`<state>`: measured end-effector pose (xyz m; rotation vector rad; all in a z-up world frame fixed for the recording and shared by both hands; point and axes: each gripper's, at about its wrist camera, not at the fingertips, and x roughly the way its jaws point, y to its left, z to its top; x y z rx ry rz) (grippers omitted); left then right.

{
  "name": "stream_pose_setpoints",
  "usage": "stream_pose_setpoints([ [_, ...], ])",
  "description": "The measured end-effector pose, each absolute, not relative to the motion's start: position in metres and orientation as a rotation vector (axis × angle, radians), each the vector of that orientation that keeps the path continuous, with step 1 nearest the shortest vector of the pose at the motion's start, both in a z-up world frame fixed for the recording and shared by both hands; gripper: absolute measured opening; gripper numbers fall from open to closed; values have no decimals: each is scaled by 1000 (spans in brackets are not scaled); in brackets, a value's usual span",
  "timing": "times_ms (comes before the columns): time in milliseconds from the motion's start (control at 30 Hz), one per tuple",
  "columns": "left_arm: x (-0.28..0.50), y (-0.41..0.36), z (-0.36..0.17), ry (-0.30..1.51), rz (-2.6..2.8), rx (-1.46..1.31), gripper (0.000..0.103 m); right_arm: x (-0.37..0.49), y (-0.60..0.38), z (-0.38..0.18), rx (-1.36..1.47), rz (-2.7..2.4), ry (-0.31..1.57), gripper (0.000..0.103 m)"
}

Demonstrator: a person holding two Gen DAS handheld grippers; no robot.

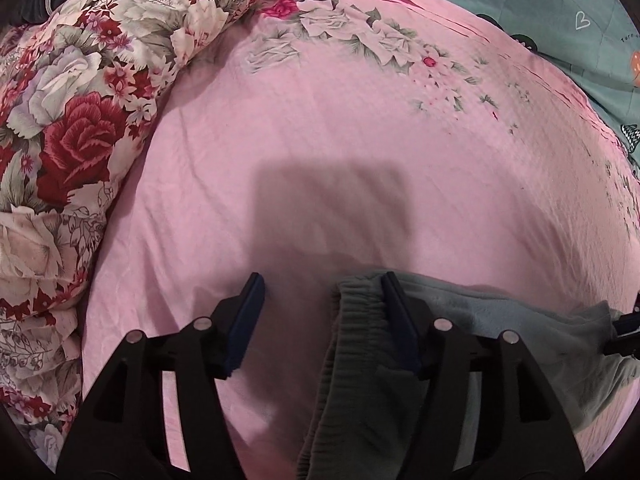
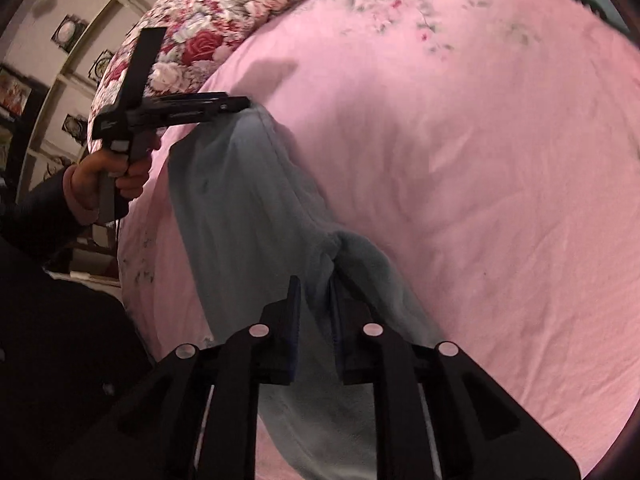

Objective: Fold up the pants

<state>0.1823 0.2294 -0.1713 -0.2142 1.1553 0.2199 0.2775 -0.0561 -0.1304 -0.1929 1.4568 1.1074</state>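
- Bed (image 1: 320,152): a pink sheet covers the whole work surface. It shows light creases and a faded flower print toward the far edge.
- Quilt (image 1: 80,92): a bulky rose-print roll lies along the left side of the bed, apart from the garment.
- Blanket (image 1: 520,4): a teal cover borders the far right edge of the pink sheet.
- Pants (image 2: 248,208): grey-green fleece, lying on the near part of the bed. The cloth runs as one long band from the left tool to the right tool. The ribbed elastic waistband (image 1: 352,320) sits at the left end. Part of the cloth appears lifted off the sheet near each tool; the rest trails down toward the near edge.
- Left gripper (image 1: 320,312): the tongs stand wide apart. The right-hand pad rests against the waistband; the left-hand pad is over bare sheet. No pinch is made in this view. In the right wrist view the same tool meets the corner of the cloth.
- Right gripper (image 2: 316,312): the tongs are narrow, with a bunched ridge of cloth running up between the pads. It appears to be clamped on the fabric.
- Progress, as a judgement: early stage. The garment seems stretched lengthwise, possibly leg on leg, though this cannot be confirmed. No neat crosswise fold shows. Remaining: flatten, fold end to end, square the edges.
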Motion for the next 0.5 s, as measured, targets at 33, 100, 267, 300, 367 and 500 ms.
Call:
stream_pose_setpoints([
  [33, 182, 229, -172, 1158, 221, -213, 64, 279, -55, -134, -190, 1110, 1466, 25],
  [100, 182, 229, -172, 1159, 224, -210, 65, 283, -48, -141, -190, 1119, 1478, 38],
  [267, 184, 230, -173, 1163, 236, -202, 70, 279, -32, -153, -50, 1272, 1573, 41],
  [300, 184, 230, -174, 1164, 239, -202, 71, 279, -29, -151, -44, 1269, 1554, 41],
  [367, 185, 230, -174, 1165, 246, -198, 74, 285, -33, -140, -46, 1222, 1434, 41],
  [500, 185, 231, -174, 1163, 253, -189, 77, 308, -51, -137, 8, 1095, 1318, 35],
])
